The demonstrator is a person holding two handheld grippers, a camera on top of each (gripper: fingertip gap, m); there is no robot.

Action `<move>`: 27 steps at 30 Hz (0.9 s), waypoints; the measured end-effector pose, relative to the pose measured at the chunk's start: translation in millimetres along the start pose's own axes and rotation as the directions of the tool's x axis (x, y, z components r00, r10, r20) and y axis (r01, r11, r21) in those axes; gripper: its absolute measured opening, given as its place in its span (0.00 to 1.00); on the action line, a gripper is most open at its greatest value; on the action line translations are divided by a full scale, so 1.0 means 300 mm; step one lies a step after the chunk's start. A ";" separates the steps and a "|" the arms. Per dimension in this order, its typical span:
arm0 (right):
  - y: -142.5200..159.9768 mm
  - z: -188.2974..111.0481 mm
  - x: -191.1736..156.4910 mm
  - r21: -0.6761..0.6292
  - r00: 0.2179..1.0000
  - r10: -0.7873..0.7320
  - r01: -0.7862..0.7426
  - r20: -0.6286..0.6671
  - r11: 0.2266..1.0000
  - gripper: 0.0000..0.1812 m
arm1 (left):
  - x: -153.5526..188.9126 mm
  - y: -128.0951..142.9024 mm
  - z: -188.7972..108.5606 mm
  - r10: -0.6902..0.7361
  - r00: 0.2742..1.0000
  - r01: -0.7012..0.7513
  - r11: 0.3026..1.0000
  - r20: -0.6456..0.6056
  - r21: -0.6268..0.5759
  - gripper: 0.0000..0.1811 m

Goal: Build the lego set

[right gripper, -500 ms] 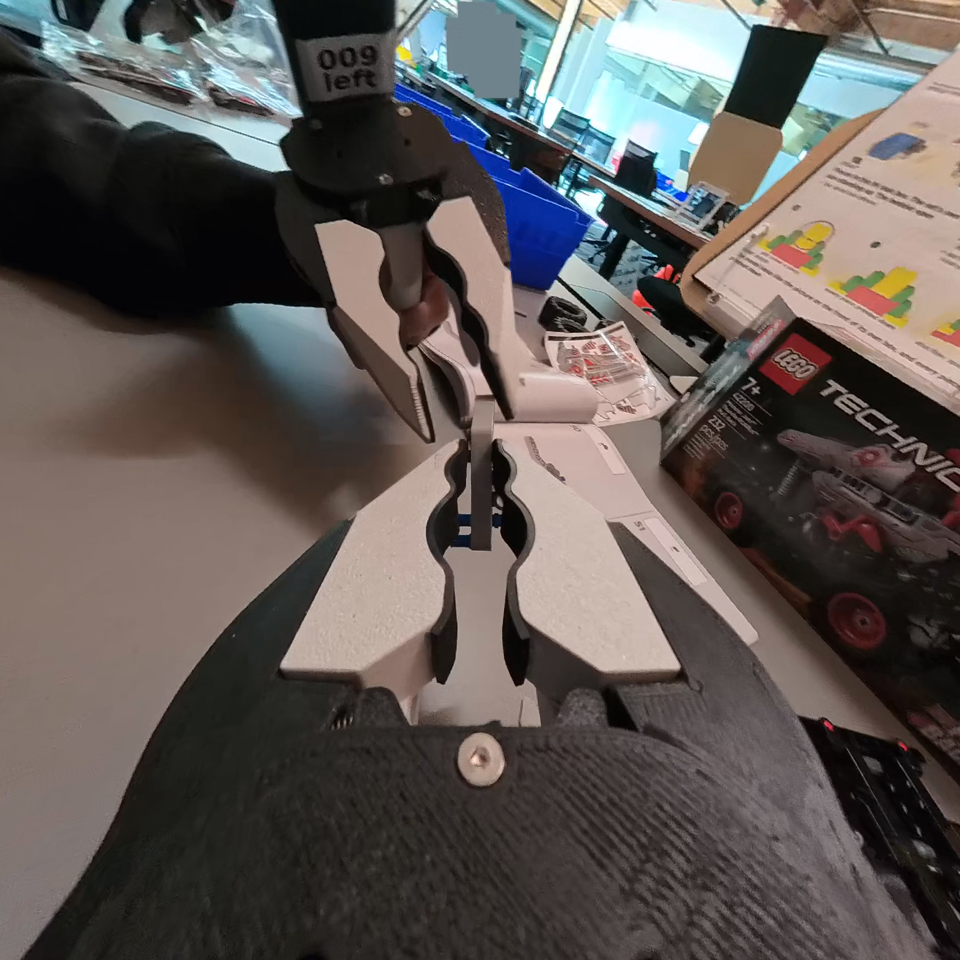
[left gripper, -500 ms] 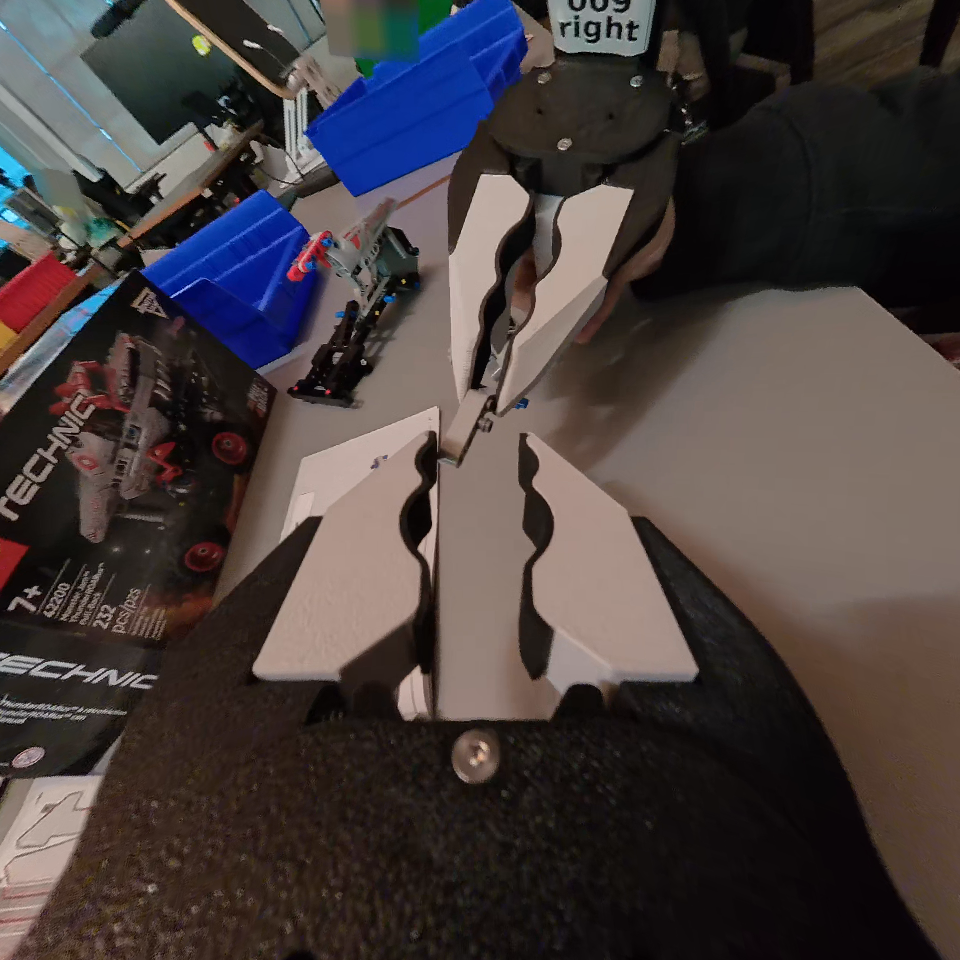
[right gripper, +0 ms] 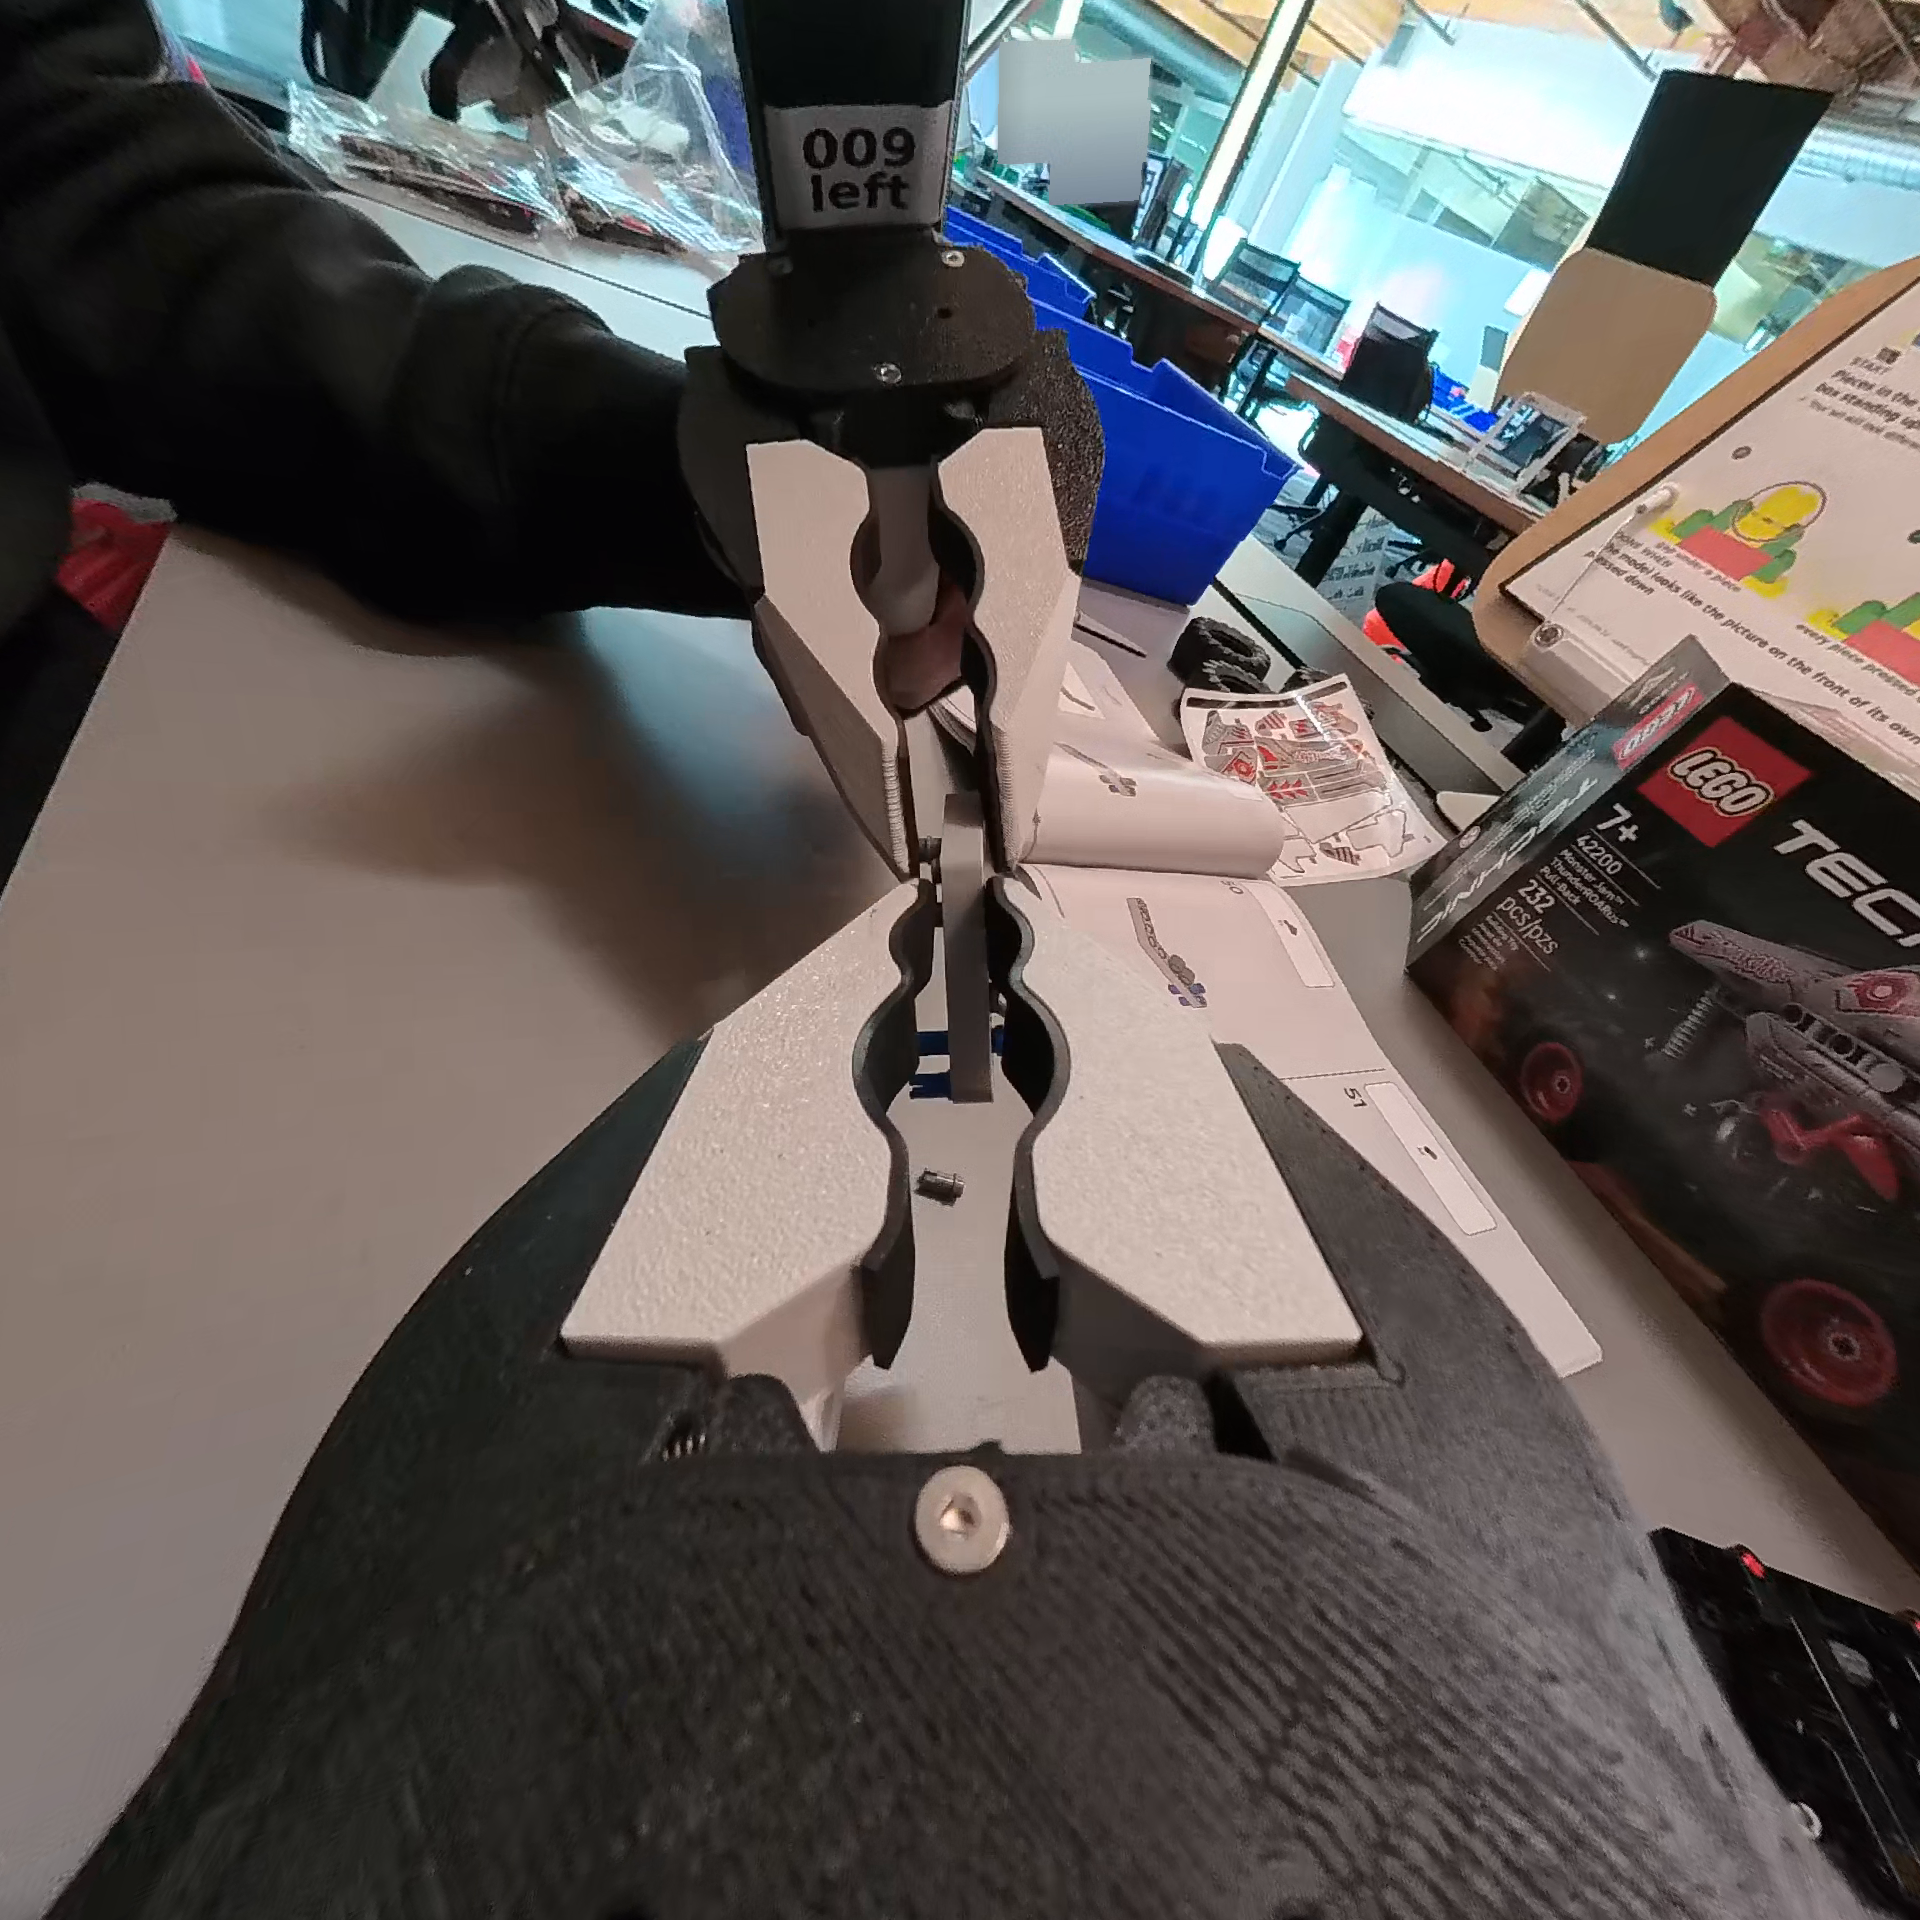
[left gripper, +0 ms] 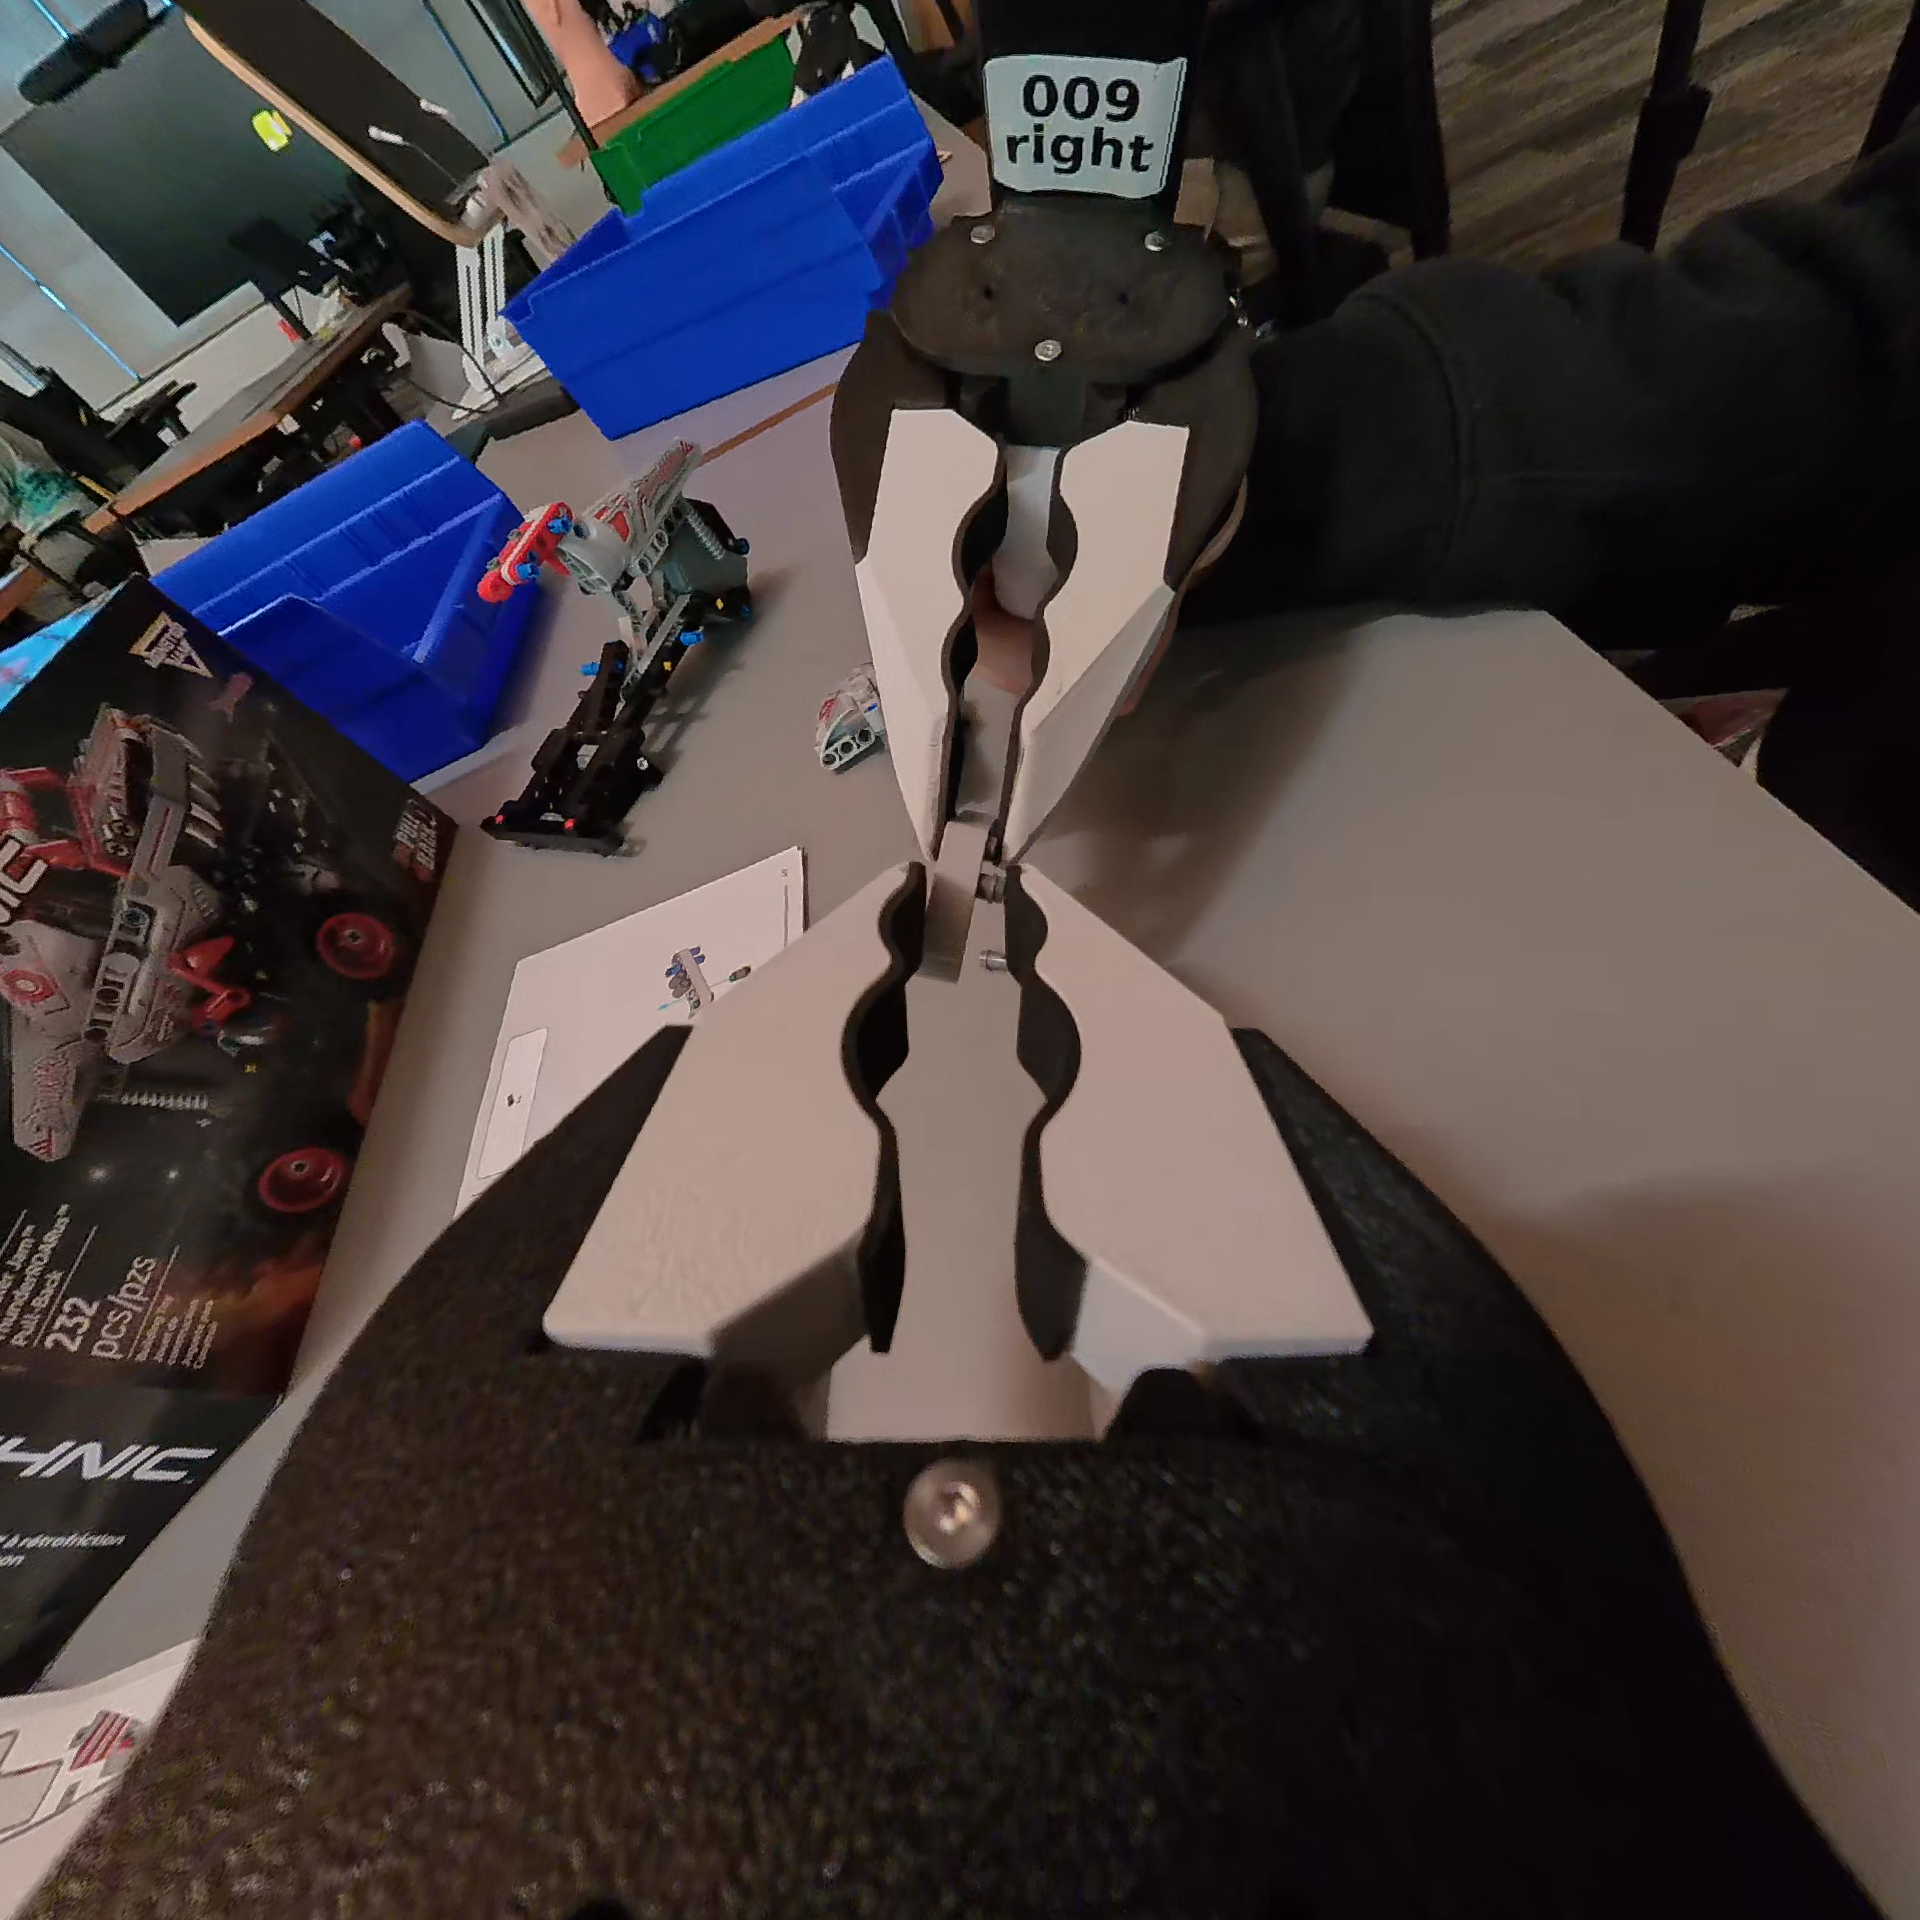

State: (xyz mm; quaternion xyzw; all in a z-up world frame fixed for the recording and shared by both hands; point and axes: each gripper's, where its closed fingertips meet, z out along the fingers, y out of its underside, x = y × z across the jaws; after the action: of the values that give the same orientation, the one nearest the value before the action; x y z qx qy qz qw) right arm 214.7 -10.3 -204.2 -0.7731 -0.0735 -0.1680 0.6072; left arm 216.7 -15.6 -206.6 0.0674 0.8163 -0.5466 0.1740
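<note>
Right tongs [right gripper: 961, 894] clamping a grey beam [right gripper: 966, 977], left tongs [left gripper: 961, 883] closing on its far end, half-built truck [left gripper: 623, 665] waiting beyond them — plenty left, I'm judging.

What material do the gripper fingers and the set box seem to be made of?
Left gripper fingers: probably 3D-printed plastic, matte light grey, with a fine grainy texture. Set box: printed cardboard, slightly glossy, judging by its sharp folded edges and soft sheen.
</note>
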 end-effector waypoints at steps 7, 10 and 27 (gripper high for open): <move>-0.001 0.000 -0.004 0.001 1.000 0.003 -0.003 0.012 1.000 0.04 | 0.001 -0.003 0.001 0.021 1.000 -0.021 1.000 0.000 -0.007 0.05; -0.001 0.000 -0.004 0.002 1.000 0.005 -0.005 0.012 1.000 0.04 | 0.002 -0.004 0.002 0.020 1.000 -0.020 1.000 -0.002 -0.010 0.05; -0.039 -0.058 0.096 0.119 0.982 0.123 -0.106 -0.141 0.987 0.04 | -0.056 -0.001 -0.006 -0.041 0.994 0.039 0.999 0.099 0.022 0.19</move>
State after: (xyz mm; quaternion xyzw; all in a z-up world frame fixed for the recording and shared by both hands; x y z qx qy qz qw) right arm 234.9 -26.9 -179.9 -0.7266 0.0074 -0.1853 0.6616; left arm 231.8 -12.6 -199.8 0.0253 0.8024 -0.5607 0.2026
